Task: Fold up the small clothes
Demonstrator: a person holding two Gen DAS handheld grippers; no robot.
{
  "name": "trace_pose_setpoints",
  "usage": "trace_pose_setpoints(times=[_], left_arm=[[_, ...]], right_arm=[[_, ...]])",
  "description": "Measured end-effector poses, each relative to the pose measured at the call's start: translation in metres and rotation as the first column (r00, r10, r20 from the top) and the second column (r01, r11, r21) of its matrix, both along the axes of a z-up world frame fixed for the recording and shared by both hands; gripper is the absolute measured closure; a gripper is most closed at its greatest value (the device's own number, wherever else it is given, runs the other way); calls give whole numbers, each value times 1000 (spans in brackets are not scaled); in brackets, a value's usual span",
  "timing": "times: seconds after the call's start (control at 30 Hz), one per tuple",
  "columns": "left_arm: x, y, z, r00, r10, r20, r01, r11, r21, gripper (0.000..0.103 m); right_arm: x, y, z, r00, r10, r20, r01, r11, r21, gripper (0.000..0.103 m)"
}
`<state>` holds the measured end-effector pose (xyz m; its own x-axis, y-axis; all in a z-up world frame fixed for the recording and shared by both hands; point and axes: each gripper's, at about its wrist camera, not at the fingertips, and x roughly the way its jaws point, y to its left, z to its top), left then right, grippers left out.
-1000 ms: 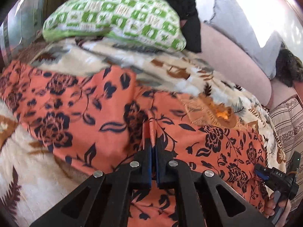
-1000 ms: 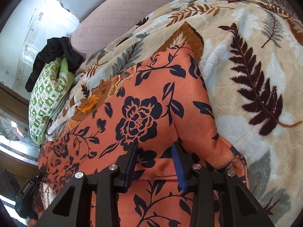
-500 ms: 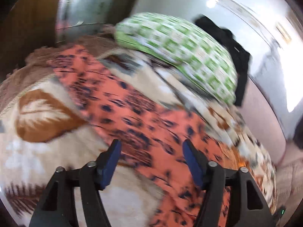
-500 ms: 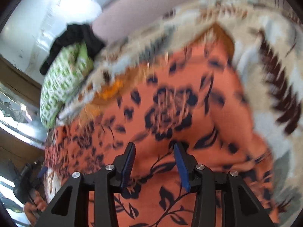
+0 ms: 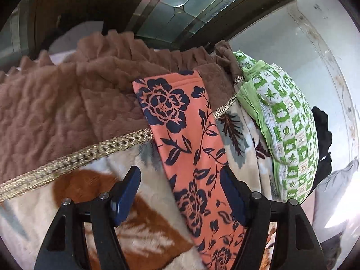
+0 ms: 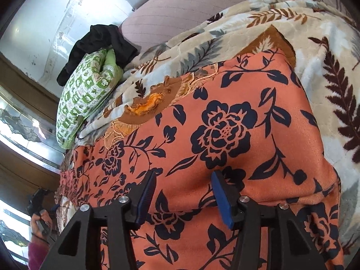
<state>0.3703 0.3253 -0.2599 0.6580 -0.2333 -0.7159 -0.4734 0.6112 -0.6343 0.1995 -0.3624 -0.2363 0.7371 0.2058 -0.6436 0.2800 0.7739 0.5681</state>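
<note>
you are releasing both tools, left tool point(image 5: 180, 193) and right tool point(image 6: 183, 191), over the orange floral garment point(image 6: 225, 135); next, regrip an edge for folding.

Smooth, faintly sheeny orange floral cloth point(image 6: 225, 135) lies on a plush, embossed fleece blanket point(image 6: 333, 51) with metallic braid trim point(image 5: 74, 157).
</note>
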Motion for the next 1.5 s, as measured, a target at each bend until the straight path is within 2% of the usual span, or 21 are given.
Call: trace_pose_setpoints(times=[0.07, 0.13, 0.17, 0.2, 0.33, 0.43, 0.57, 0.7, 0.8, 0.9, 1.0, 1.07, 1.1, 1.13, 1.17, 1.2, 1.27, 1.3, 1.33, 1.4, 1.5], left_arm=[[5, -3, -8, 1000, -10, 10, 10, 1000, -15, 32], [8, -6, -10, 999, 0, 54, 2, 999, -32, 51], [12, -8, -10, 998, -5, 68, 7, 1000, -28, 52], [17, -11, -12, 998, -9, 57, 9, 1000, 2, 53], [25, -9, -17, 999, 33, 39, -35, 998, 47, 83], [27, -14, -12, 999, 36, 21, -37, 994, 99, 92], [27, -52, 36, 989, -88, 116, 60, 972, 226, 94], [10, -129, 103, 943, -290, 166, 213, 904, 371, 94], [-7, -203, 147, 877, -439, 196, 317, 834, 453, 94], [-35, -286, 179, 789, -581, 200, 430, 755, 496, 94], [-67, -379, 194, 679, -712, 178, 547, 652, 525, 94], [-92, -445, 191, 584, -800, 140, 635, 557, 535, 92], [-103, -478, 185, 512, -851, 112, 702, 490, 516, 78], [-114, -504, 178, 450, -889, 81, 756, 428, 496, 53], [-127, -526, 172, 405, -913, 53, 786, 377, 490, 45], [-138, -542, 169, 375, -926, 47, 795, 347, 498, 42], [-156, -548, 167, 344, -935, 88, 793, 339, 506, 41], [-156, -544, 166, 346, -932, 110, 793, 353, 497, 39], [-157, -535, 163, 366, -921, 130, 790, 382, 480, 35], [-145, -505, 153, 462, -873, 153, 753, 478, 452, 26], [-122, -460, 124, 616, -779, 118, 666, 595, 449, 25]], right_arm=[[0, -2, -1, 1000, -3, 2, 3, 1000, -2, 48], [2, -2, -2, 1000, -3, 3, 3, 1000, -6, 48], [3, -3, -2, 1000, -3, 3, 3, 1000, -9, 48], [4, -2, -2, 1000, -1, 3, 1, 1000, -14, 48], [6, -2, -1, 1000, 0, 9, 0, 1000, -25, 48], [4, -2, 2, 1000, -7, 28, 9, 999, -41, 48], [-3, -6, 11, 997, -45, 63, 48, 997, -58, 48], [-17, -21, 25, 987, -107, 116, 109, 994, -8, 48], [-29, -37, 35, 976, -158, 148, 155, 987, 31, 48], [-43, -55, 43, 962, -212, 172, 202, 976, 76, 48], [-57, -75, 51, 949, -253, 189, 235, 965, 112, 48], [-68, -89, 56, 936, -284, 208, 262, 957, 125, 48], [-72, -95, 58, 929, -299, 218, 275, 952, 134, 48], [-78, -102, 58, 921, -316, 227, 288, 946, 151, 48], [-82, -109, 57, 915, -328, 235, 293, 940, 174, 49], [-84, -115, 56, 914, -330, 235, 287, 937, 199, 49], [-85, -123, 53, 920, -315, 233, 259, 936, 239, 42], [-85, -124, 52, 922, -307, 234, 248, 936, 249, 42], [-84, -125, 53, 925, -297, 235, 237, 938, 251, 41], [-82, -120, 54, 931, -275, 238, 219, 946, 237, 41], [-72, -110, 52, 947, -233, 223, 185, 958, 218, 41]])
